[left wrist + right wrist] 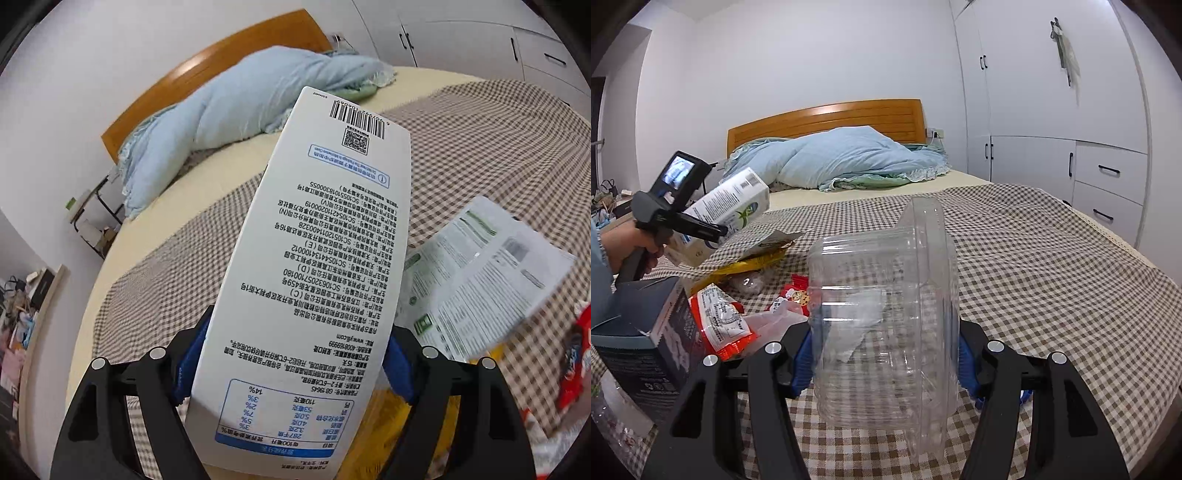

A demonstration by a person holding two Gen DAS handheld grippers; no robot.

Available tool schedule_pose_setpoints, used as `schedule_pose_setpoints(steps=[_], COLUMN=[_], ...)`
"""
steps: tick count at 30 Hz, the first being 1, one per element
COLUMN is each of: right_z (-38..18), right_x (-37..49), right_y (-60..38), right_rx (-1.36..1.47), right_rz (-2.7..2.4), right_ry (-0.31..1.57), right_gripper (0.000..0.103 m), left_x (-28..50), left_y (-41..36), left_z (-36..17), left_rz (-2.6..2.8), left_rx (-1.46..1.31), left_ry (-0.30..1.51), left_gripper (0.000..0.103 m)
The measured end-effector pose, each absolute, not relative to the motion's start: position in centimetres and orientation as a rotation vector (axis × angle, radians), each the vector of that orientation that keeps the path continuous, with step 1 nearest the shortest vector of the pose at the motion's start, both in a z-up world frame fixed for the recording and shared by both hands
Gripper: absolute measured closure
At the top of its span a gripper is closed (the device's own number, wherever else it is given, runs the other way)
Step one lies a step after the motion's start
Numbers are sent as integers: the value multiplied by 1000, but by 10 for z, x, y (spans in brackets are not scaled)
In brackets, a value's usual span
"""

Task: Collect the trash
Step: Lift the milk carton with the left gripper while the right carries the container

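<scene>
My left gripper (291,365) is shut on a white milk carton (317,266) with printed text and a barcode, held above the checked cloth. The same carton (727,210) and left gripper (716,230) show at the left of the right wrist view. My right gripper (884,363) is shut on a clear plastic food container (886,321), held on its side above the cloth. Loose trash lies on the cloth: a printed paper box (480,273), a red and white wrapper (720,321), a yellow bag (753,264), small red packets (792,295).
A dark blue box (642,347) stands at the lower left. The checked cloth (1034,277) covers the bed. A blue quilt (849,158) lies by the wooden headboard (827,120). White wardrobes (1052,110) stand on the right. A cluttered side table (92,218) is left of the bed.
</scene>
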State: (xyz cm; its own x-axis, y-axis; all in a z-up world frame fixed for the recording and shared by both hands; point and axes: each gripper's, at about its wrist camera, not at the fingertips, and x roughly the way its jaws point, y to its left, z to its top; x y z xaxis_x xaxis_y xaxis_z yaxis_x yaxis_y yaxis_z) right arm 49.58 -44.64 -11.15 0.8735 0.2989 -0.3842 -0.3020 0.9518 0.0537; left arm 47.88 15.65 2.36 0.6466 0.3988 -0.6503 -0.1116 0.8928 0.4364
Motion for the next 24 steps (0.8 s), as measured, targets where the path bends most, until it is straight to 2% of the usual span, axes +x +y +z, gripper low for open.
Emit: schedule_pose_setpoints(steps=[12,24], right_z=[-100,-88], right_x=[472,461], right_y=[-458,-478], right_rx=[17,77], right_rz=[351,366], right_ry=[359,314], right_gripper=[44,44], left_x=[418,356], left_y=[149,128], left_z=[54,68], left_rz=[396,434], left_rx=[333,281], left_ry=[703,688], left_gripper=[25,25])
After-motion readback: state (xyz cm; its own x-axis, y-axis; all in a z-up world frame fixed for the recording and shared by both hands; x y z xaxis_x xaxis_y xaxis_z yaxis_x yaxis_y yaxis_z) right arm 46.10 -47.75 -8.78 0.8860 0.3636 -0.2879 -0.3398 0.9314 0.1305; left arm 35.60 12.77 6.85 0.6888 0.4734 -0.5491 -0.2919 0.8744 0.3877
